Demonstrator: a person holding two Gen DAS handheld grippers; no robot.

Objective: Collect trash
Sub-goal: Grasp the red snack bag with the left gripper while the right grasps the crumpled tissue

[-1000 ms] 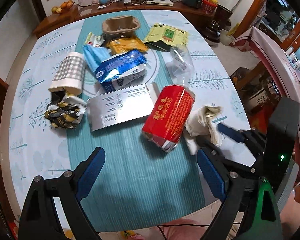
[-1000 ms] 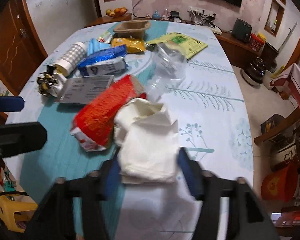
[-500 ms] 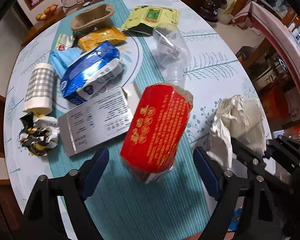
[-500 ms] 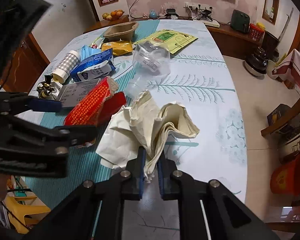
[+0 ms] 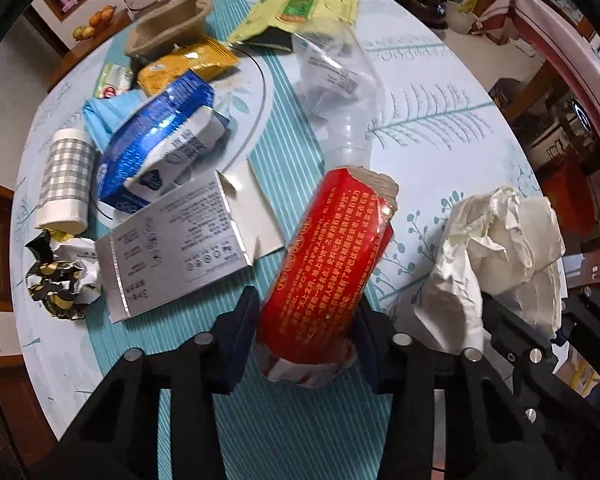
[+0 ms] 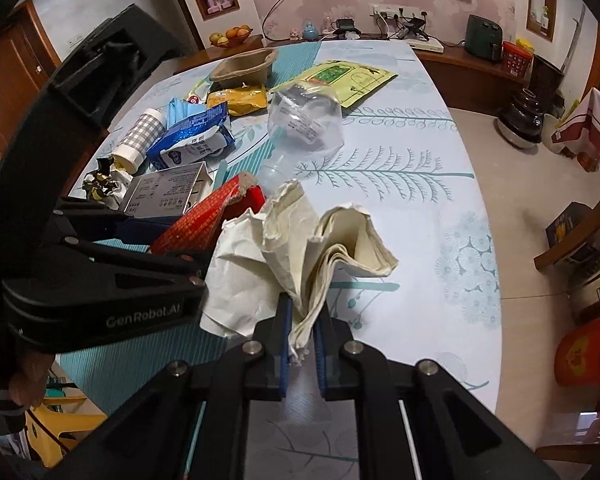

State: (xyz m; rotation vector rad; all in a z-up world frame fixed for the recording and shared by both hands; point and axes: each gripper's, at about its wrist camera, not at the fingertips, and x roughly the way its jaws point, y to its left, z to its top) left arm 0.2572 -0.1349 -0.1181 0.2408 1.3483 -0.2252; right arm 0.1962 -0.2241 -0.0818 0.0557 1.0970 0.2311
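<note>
A: Nearest first. Right claw (image 6: 301,334) is pinched on the paper wad (image 6: 300,248), pads nipping a lower fold. Wad looks light, soft and crushable; a judgement, but a grip on one loose fold may let the rest trail, so a bunched middle would hold better.

B: And the left claw (image 5: 304,332)?

A: Its jaws have just been closing around the red pack (image 5: 332,264), which sits between them at its near, torn end. Pads appear to be touching its sides. Pack lies on the teal runner of the table (image 5: 440,120), beside the wad. Glossy film, likely slippery and half empty, so it should dent; mid-body across the narrow width seems the safest hold.

B: Count the rest, moving away.

A: One silver carton (image 5: 176,248), flattened, stiff card. One black-gold wrapper (image 5: 60,276), crumpled. One checked roll (image 5: 64,176). One blue pouch (image 5: 160,136), foil, soft. One clear bottle (image 5: 336,80) on its side, light, apt to roll. One pale blue cloth (image 5: 108,112), partly hidden. One yellow packet (image 5: 188,64). One small white-green wrapper (image 5: 112,80). One brown pulp tray (image 5: 168,28). One green-yellow bag (image 5: 300,12), flat, farthest.

B: So twelve pieces?

A: Twelve visible; anything under the pile cannot be told.
</note>
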